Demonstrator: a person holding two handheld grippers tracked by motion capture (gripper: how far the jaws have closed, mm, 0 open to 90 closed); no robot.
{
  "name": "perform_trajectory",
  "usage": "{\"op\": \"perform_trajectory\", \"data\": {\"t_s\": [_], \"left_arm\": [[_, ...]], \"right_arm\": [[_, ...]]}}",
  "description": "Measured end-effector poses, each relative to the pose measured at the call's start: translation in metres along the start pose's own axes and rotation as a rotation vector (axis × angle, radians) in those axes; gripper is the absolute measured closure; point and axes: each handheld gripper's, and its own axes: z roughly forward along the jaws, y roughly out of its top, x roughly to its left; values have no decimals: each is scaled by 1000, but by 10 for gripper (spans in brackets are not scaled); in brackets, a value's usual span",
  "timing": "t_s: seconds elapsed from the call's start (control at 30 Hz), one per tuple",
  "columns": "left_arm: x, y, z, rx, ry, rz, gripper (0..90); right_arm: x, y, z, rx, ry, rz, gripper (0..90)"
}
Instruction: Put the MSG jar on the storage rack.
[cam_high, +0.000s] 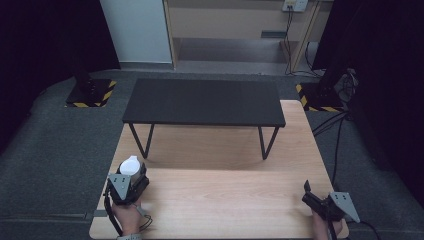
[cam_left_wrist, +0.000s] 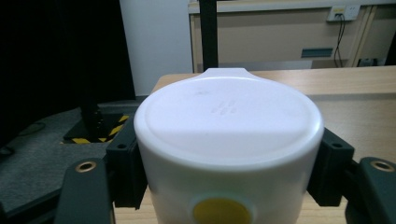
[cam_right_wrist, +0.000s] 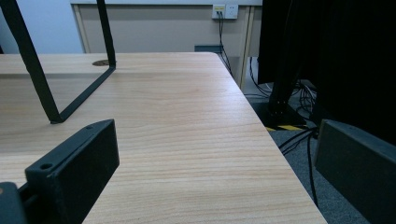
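Observation:
A white round container (cam_left_wrist: 229, 140) with a flat lid, a small spout tab at its far rim and a yellow dot on its side sits between the jaws of my left gripper (cam_high: 131, 172), which is shut on it. In the high view the white container (cam_high: 129, 165) is at the table's front left corner, held just above or on the wood; which one I cannot tell. My right gripper (cam_high: 309, 194) rests at the front right corner of the wooden table (cam_high: 220, 200). Its jaws stand wide apart with nothing between them, and bare wood shows under the right gripper (cam_right_wrist: 215, 177).
A low black bench (cam_high: 204, 101) on thin metal legs stands across the far half of the table. One bench leg (cam_right_wrist: 56, 88) is near the right gripper. The table's right edge (cam_right_wrist: 280, 154) drops to grey floor with cables. Black stands with yellow-striped bases flank the table.

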Motion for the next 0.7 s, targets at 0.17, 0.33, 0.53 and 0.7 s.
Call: {"op": "perform_trajectory", "data": {"t_s": [0.17,0.33,0.53,0.7], "left_arm": [[-8,5,-2,20,34,-3,299],[-13,11,-10,6,29,-24,301],[-22,52,-16,-13,0,-43,301],[-23,87,-17,-81,-48,-57,300]], "right_arm": [[1,1,1,8,1,-9,6],[2,3,2,18,0,-22,6],[2,3,2,23,3,-25,6],[1,3,1,18,6,-15,6]]}}
